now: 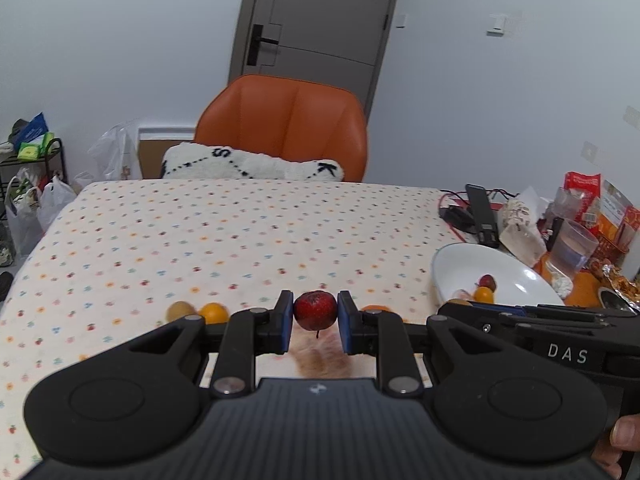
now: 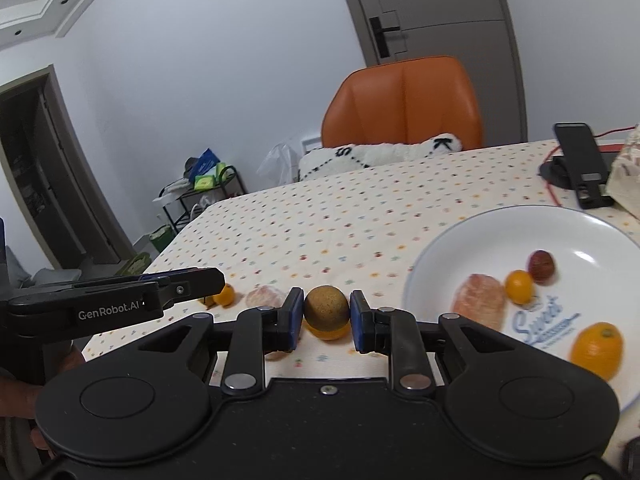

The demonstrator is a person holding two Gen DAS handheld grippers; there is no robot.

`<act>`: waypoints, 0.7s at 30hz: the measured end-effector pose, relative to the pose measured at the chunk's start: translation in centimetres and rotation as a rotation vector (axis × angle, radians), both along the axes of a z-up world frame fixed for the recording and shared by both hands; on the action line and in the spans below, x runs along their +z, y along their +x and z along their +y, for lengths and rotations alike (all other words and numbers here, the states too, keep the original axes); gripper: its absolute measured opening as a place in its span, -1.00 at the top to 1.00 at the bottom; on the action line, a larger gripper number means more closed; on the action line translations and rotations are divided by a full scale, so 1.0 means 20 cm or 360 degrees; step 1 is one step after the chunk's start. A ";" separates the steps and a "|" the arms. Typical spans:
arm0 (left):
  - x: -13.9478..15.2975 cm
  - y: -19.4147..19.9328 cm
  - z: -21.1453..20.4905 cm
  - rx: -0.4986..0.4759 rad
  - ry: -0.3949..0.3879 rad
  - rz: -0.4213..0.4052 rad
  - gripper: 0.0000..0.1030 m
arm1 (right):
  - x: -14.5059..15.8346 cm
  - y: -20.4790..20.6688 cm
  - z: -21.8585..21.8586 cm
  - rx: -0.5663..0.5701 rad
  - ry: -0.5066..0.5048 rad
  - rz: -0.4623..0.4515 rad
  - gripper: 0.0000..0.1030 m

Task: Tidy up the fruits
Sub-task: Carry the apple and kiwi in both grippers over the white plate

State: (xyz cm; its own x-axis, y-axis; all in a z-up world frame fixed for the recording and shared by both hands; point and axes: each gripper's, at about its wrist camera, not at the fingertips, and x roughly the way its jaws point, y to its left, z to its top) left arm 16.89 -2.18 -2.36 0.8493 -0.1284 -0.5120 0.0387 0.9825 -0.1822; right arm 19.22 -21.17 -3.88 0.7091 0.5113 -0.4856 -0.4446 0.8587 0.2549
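- Four fruits are seen already lying in the white plate [image 2: 592, 224]: a peeled pink segment [image 2: 478, 300], a small orange fruit [image 2: 519, 287], a dark red fruit [image 2: 541, 266] behind it, and a larger orange fruit [image 2: 597, 348] nearest the plate's front rim.
- The left gripper [image 1: 316, 322] is clamped on a red fruit [image 1: 315, 310], which is held above the spotted tablecloth [image 1: 240, 232], to the left of the plate.
- The right gripper [image 2: 326, 316] is clamped on a brown round fruit [image 2: 326, 306], held just left of the plate's rim; an orange fruit [image 2: 330, 333] is seen directly under it, and whether the two touch cannot be told.
- Left of the plate, on the cloth, another peeled segment [image 2: 264, 297] and a small orange fruit [image 2: 225, 295] are still to be gathered; the left wrist view also shows a brownish fruit [image 1: 181, 311] and an orange one [image 1: 214, 312].
- The task is judged roughly half done: two fruits are in hand and several remain on the cloth.
- The red fruit is held with its thin stem pointing downward, so its axis is near vertical; the brown fruit is close to a ball and no long axis can be told.
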 end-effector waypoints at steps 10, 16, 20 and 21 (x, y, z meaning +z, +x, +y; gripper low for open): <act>0.00 0.06 -0.21 -0.0112 0.0011 -0.0003 0.58 | -0.01 -0.01 -0.24 -0.0135 0.0026 -0.0001 0.55; -0.01 0.09 -0.35 -0.0194 0.0015 0.0002 0.58 | -0.04 -0.02 -0.39 -0.0226 0.0043 0.0012 0.55; -0.02 0.11 -0.44 -0.0246 0.0018 0.0006 0.58 | -0.05 -0.02 -0.48 -0.0278 0.0053 0.0022 0.55; -0.02 0.11 -0.46 -0.0258 0.0018 0.0006 0.58 | -0.06 -0.02 -0.50 -0.0289 0.0055 0.0026 0.55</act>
State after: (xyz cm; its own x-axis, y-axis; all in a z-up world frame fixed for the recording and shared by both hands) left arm 19.06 -11.44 -2.70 0.8160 -0.2577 -0.5174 0.1961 0.9655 -0.1715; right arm 18.82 -31.15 -5.07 0.7835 0.3918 -0.4823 -0.2783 0.9152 0.2914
